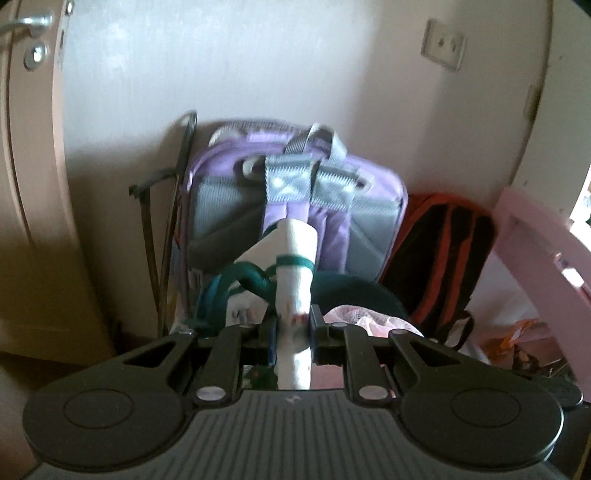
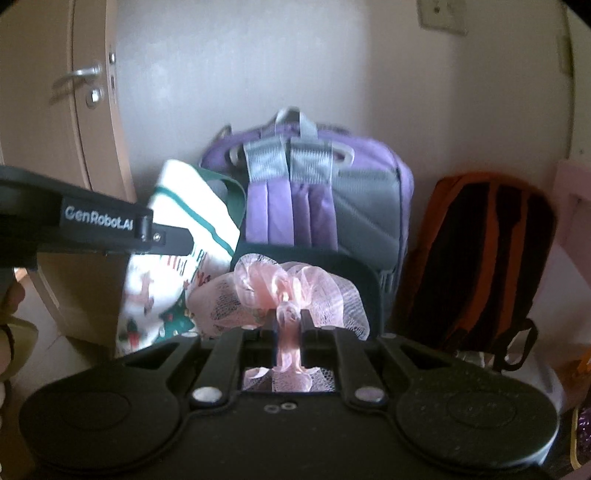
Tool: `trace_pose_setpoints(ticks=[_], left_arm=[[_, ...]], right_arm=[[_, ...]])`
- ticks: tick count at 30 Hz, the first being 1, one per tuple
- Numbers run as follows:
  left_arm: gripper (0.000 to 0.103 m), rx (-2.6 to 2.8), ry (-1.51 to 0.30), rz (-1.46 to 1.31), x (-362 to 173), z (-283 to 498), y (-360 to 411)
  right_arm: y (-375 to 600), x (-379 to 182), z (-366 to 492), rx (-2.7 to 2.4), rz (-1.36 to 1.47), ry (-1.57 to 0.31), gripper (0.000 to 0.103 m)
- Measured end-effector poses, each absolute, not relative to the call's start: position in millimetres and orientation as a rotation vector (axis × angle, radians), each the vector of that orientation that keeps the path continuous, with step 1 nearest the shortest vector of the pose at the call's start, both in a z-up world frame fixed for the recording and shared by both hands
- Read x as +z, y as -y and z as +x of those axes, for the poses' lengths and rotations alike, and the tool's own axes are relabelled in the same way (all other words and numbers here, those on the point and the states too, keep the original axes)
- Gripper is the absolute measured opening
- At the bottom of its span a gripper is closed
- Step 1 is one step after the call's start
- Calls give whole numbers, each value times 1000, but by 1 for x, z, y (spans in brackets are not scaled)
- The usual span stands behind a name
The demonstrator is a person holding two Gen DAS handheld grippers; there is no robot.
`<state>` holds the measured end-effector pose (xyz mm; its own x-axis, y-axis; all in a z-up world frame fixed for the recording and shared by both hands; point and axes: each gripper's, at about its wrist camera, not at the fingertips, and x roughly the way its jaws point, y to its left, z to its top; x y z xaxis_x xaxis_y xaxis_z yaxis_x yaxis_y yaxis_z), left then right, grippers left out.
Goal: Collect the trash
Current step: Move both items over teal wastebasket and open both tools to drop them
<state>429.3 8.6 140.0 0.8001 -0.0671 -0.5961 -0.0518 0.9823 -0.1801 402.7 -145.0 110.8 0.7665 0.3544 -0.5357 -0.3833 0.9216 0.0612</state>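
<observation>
Left wrist view: left hand-held gripper point(image 1: 293, 328) pinching the rolled edge of a white tote bag point(image 1: 295, 258) with green trim, fabric pressed between the pads. Green handles point(image 1: 236, 284) of the bag looped just left of the fingers. Directly ahead, a purple and grey backpack point(image 1: 295, 192) leaning on the pale wall point(image 1: 258, 74). Right of that, a black and orange backpack point(image 1: 443, 251). Pink plastic bag point(image 1: 365, 317) just right of the fingers, beside a dark rim. Door with metal handle point(image 1: 31, 20) far left; wall socket point(image 1: 443, 44) high right; pink furniture point(image 1: 535, 236) at the right edge.

Right wrist view: right hand-held gripper point(image 2: 290, 325) pinching a twisted neck of the pink plastic bag point(image 2: 288, 291), jaws nearly together on it. Bag bunched just ahead of the fingers over a dark container point(image 2: 365, 284). Left hand-held gripper point(image 2: 110, 225) reaching in from the left across the white tote bag point(image 2: 177, 258). Purple and grey backpack point(image 2: 314, 184) straight ahead, black and orange backpack point(image 2: 480, 258) to the right, door handle point(image 2: 83, 74) upper left.
</observation>
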Motion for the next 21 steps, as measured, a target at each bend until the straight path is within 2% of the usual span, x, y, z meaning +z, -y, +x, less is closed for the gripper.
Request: trace_pose_setpoints(ticks=[12,16,18,21], left_arm=[[16,-3,-796,-177,73,469,-6],[17,-9,-824,-201,66,463,-9],[19,-16,-822,-212,69,456,-11],[30,-19,-809,-221,79,443,-13]], right_arm=[[151,74,432,406,-56,-635,23],[155,71,432,408,-36,-647,33],[156,74,429,411,-31,-647,35],[158,82,420,416,-32,-642,37]])
